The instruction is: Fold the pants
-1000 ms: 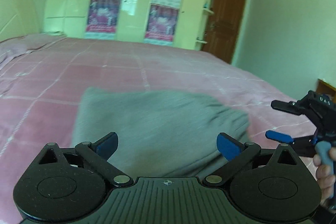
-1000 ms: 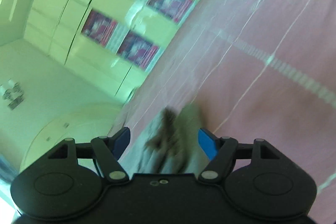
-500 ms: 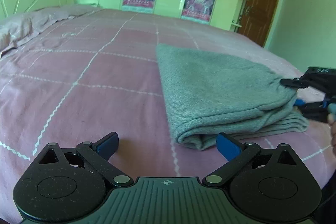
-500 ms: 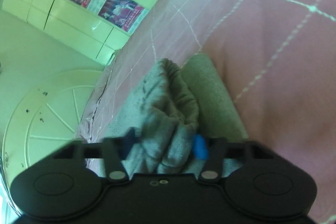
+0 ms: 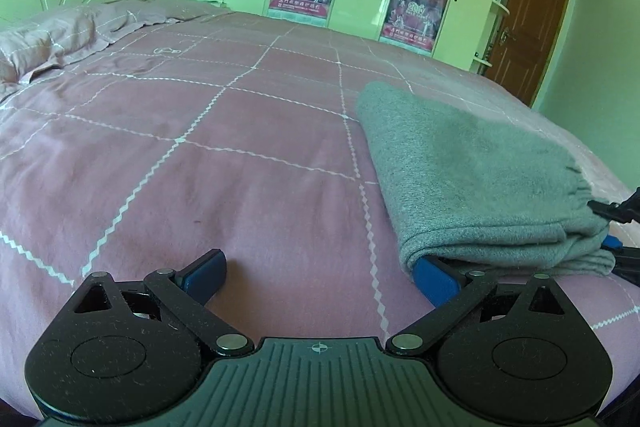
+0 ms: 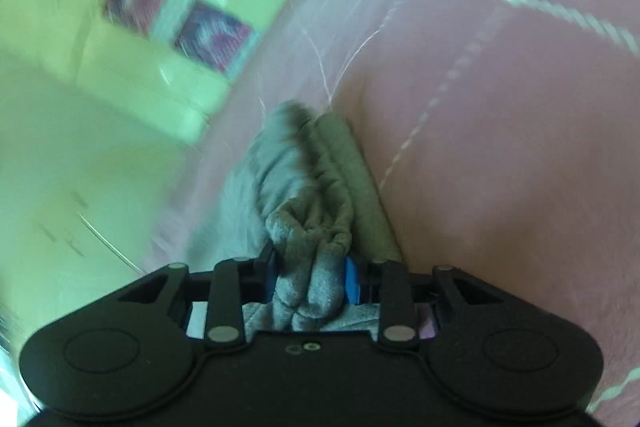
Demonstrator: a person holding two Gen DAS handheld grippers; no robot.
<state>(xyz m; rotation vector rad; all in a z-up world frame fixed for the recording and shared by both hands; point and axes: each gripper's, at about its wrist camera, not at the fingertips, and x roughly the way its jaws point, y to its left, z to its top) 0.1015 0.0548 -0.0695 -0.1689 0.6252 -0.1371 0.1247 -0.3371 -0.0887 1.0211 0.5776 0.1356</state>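
Since the grey knit pants [image 5: 472, 187] lie as a compact layered bundle on the pink checked bedspread [image 5: 200, 167], folding looks nearly done; right gripper [image 6: 308, 281] jaws clench its bunched end, left gripper [image 5: 320, 273] jaws released beside the bundle's near corner.

Bed [image 5: 200, 155]: wide, covered in a pink quilted spread with a grid of thin white zigzag lines; fills most of the left wrist view, blurred in the right wrist view [image 6: 500, 167].

Lying on it:
- Rumpled pink bedding [image 5: 60, 31], same white-lined pattern, bunched along the far left edge by the wall.
- Grey pants [image 5: 472, 179], folded into a thick flat bundle, on the right part of the spread near the bed's right side; fold edge facing the near side, layers stacked, gathered end to the right. Seen end-on in the right wrist view [image 6: 316, 203], resting flat against the spread.
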